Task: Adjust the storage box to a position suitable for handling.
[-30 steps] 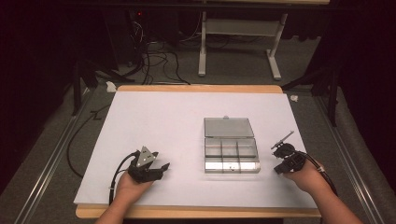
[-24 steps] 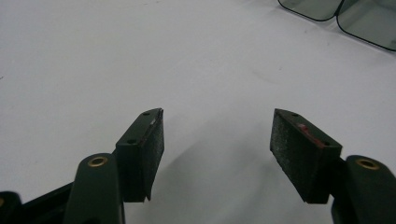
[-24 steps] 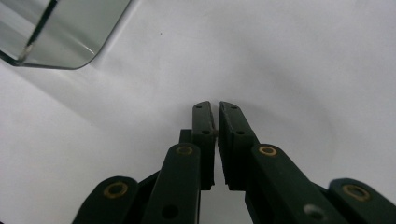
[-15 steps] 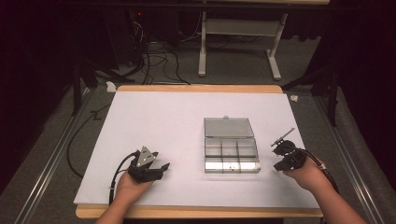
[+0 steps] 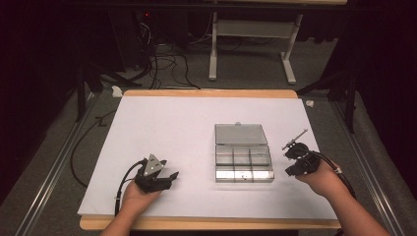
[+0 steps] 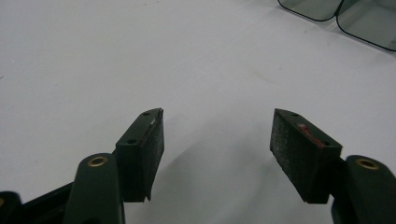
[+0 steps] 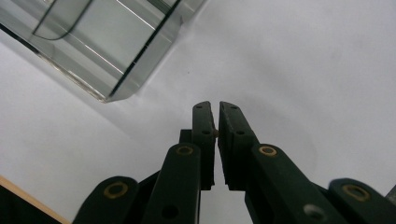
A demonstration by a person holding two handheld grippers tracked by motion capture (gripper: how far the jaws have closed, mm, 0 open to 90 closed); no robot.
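White table cover; we note clear box right of centre, left gripper released, right gripper clenched on something tiny.

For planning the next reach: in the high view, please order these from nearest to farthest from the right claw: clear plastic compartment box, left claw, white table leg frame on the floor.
1. Clear plastic compartment box, just left of the right claw.
2. Left claw, near the table's front left.
3. White table leg frame, on the floor beyond the table.
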